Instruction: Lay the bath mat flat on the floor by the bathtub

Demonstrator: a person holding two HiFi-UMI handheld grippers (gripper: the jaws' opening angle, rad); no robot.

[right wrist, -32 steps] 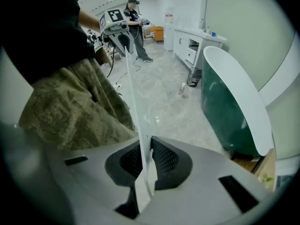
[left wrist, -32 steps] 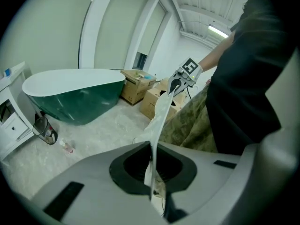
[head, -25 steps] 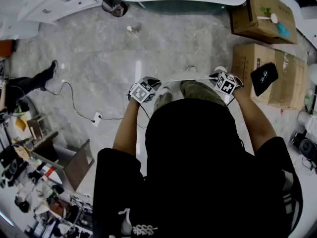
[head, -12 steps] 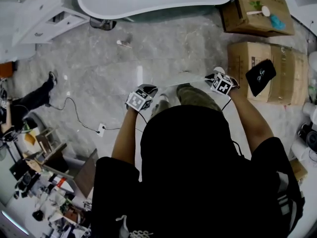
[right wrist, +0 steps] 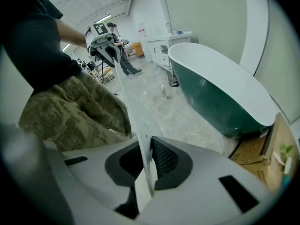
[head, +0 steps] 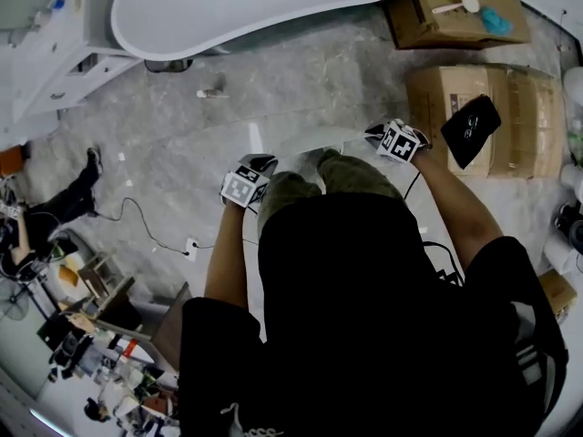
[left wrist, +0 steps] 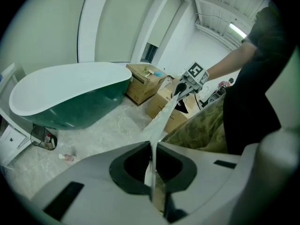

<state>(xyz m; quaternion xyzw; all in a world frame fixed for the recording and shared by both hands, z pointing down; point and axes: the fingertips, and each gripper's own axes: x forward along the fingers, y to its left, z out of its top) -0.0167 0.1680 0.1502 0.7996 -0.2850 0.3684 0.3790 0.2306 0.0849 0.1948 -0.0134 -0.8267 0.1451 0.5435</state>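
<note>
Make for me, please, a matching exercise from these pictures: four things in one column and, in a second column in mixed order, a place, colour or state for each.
Column A
1. bath mat
2. bathtub
3. black pouch
4. left claw

Column B
a. lies on a cardboard box
b. white inside, dark green outside
c. shut on the mat's edge
d. held up off the floor, not yet laid down

Pairs: 1-d, 2-b, 3-a, 4-c
</note>
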